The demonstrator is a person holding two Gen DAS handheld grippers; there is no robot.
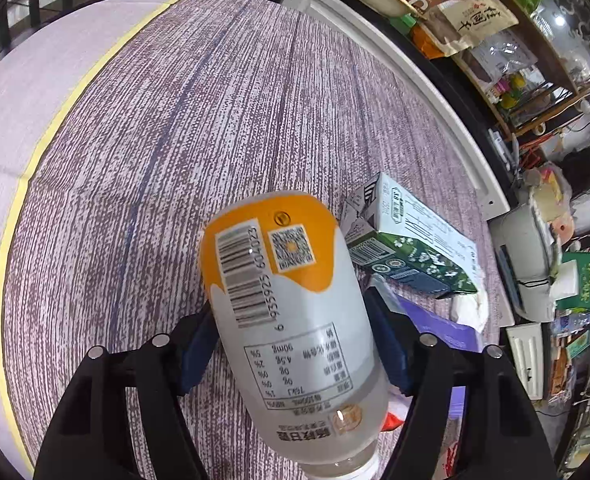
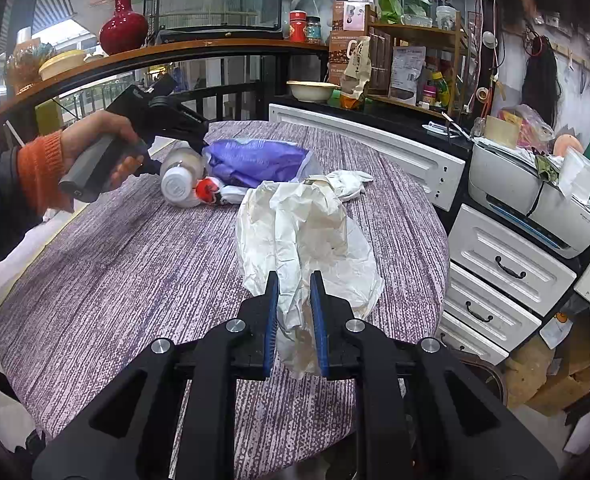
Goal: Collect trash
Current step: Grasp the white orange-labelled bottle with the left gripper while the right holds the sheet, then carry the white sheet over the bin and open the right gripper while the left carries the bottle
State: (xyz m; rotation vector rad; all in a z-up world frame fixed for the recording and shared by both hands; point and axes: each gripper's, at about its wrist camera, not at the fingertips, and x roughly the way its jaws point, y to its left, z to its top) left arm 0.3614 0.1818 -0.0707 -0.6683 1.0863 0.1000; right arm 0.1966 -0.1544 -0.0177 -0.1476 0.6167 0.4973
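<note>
A plastic bottle (image 1: 287, 300) with an orange and white label sits between the blue pads of my left gripper (image 1: 291, 304), which is shut on its body. In the right wrist view the bottle (image 2: 179, 184) points its white cap towards the camera, just above the table (image 2: 135, 260), under the left gripper (image 2: 183, 132) held by a hand. My right gripper (image 2: 293, 280) is shut on a crumpled white plastic bag (image 2: 303, 232) that stands up from the table. A green and white carton (image 1: 407, 248) lies just beyond the bottle.
A purple bag (image 2: 255, 160), a red and white wrapper (image 2: 209, 192) and a white crumpled wad (image 2: 347, 184) lie at the table's far side. White drawers (image 2: 503, 268) and a printer (image 2: 535, 208) stand close on the right. A dark railing (image 2: 223, 96) runs behind.
</note>
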